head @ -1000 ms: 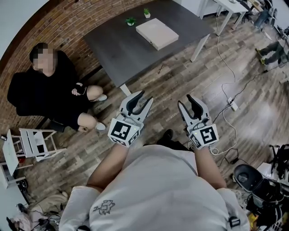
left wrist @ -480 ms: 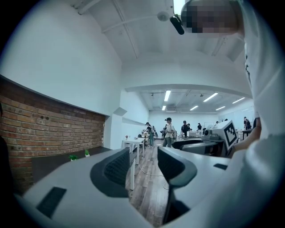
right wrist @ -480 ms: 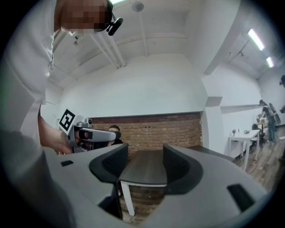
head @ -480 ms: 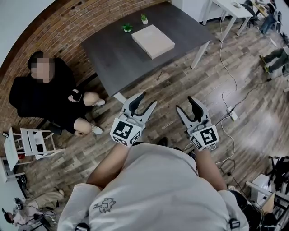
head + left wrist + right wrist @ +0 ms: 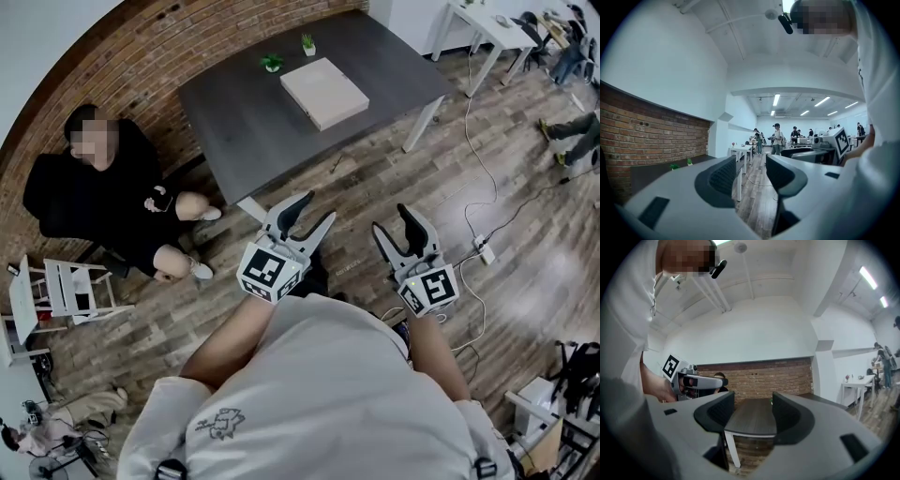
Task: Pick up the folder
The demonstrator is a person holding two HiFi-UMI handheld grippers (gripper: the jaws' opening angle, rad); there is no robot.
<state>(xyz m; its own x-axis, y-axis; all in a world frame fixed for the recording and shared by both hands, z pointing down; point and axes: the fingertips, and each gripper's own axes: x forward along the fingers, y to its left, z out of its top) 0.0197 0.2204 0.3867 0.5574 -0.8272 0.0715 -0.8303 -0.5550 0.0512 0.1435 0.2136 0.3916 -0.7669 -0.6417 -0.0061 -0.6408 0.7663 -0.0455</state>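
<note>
Compared with a second ago, the folder [image 5: 323,92] and the dark surface [image 5: 239,131] under it are showing slightly lower and nearer in the head view, and both sets of jaws have just been opening, with nothing between them.

The folder is lying flat around the middle of the surface, somewhat toward the edge along the brick wall [image 5: 141,66], its sides running roughly parallel to the surface's edges. Just beyond it, by that wall-side edge, two small potted plants [image 5: 272,63] are standing apart from it.

The left gripper [image 5: 314,214] and the right gripper [image 5: 398,225] are hanging side by side in front of the person's body, out over the wooden floor [image 5: 375,178] and well short of the near corner. Both are pointing level, and the jaws of each are standing wide and empty (the right gripper view is showing only the surface's near edge in its gap). They are probably being readied early, since a flat folder offers only its thin edges to a grip.

Counting: one folder, two plants, one surface, two grippers. One person [image 5: 103,187] is sitting on the floor against the wall beside the surface's left end, and several more are standing far off in the left gripper view.
</note>
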